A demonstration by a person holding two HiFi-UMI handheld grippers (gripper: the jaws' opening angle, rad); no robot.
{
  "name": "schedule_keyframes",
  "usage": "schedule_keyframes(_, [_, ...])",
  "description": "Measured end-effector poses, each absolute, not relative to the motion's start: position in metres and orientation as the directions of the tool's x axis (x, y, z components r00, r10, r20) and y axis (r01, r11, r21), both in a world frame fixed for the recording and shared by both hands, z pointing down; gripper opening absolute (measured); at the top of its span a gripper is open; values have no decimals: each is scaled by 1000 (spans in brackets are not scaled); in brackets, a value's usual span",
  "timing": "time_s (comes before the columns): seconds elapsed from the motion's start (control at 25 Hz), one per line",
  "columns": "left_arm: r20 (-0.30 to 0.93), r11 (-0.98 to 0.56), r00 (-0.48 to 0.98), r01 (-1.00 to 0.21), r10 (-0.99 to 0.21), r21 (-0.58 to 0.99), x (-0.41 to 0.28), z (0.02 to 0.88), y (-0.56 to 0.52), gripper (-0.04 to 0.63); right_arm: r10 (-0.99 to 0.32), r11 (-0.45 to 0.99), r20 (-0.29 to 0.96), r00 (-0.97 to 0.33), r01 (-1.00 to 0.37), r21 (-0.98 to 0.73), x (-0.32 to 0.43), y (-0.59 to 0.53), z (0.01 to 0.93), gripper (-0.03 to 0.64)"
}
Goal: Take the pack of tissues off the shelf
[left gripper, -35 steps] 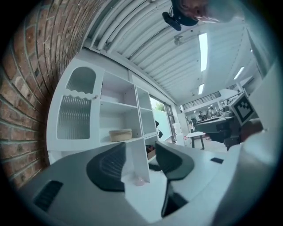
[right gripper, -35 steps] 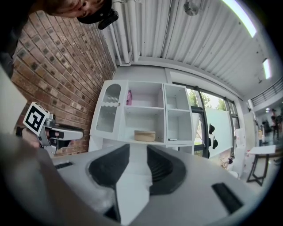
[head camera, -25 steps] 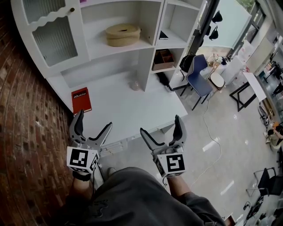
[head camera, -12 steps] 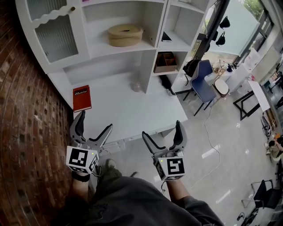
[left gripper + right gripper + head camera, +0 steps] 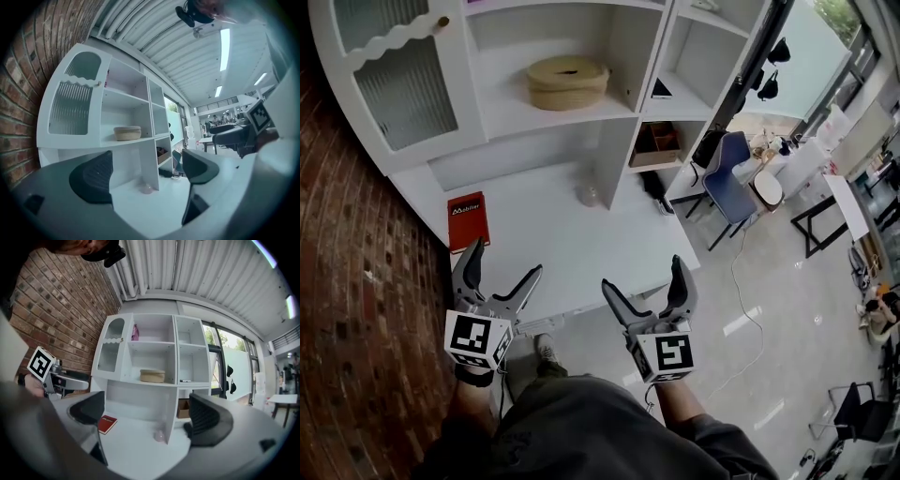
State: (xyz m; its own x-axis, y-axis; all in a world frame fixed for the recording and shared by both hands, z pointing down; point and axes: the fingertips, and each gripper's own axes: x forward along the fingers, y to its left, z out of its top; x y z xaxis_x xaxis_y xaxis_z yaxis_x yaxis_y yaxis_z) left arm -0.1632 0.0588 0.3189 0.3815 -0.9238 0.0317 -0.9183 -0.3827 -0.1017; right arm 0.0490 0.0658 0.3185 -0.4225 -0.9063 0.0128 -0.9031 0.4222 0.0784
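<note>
A pink pack, probably the tissues (image 5: pixel 135 332), stands upright on the top shelf of the white shelf unit (image 5: pixel 176 357). In the left gripper view it is only a pink sliver (image 5: pixel 108 77), and in the head view just an edge (image 5: pixel 473 3) at the frame's top. My left gripper (image 5: pixel 502 260) and right gripper (image 5: pixel 642 274) are held side by side in front of the desk top (image 5: pixel 553 244), far below the pack. Both stand open with nothing between the jaws, as the gripper views confirm for the left gripper (image 5: pixel 146 171) and the right gripper (image 5: pixel 147 413).
A round woven basket (image 5: pixel 567 82) sits on the middle shelf. A red book (image 5: pixel 467 221) lies at the desk's left and a small pinkish object (image 5: pixel 589 195) by the divider. A cardboard box (image 5: pixel 656 141) fills a right cubby. A blue chair (image 5: pixel 733 173) stands at the right.
Both grippers keep nearly the same open pose. The view has shifted a little, so the shelf unit and red book sit slightly differently in the picture.
</note>
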Motion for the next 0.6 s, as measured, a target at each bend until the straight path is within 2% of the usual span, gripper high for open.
schedule_keyframes(0.6, [30,-478,477,-875,-878,-83,-182,304,-83,454,-936,352,27,-351,-931,95,13,-59,305,558])
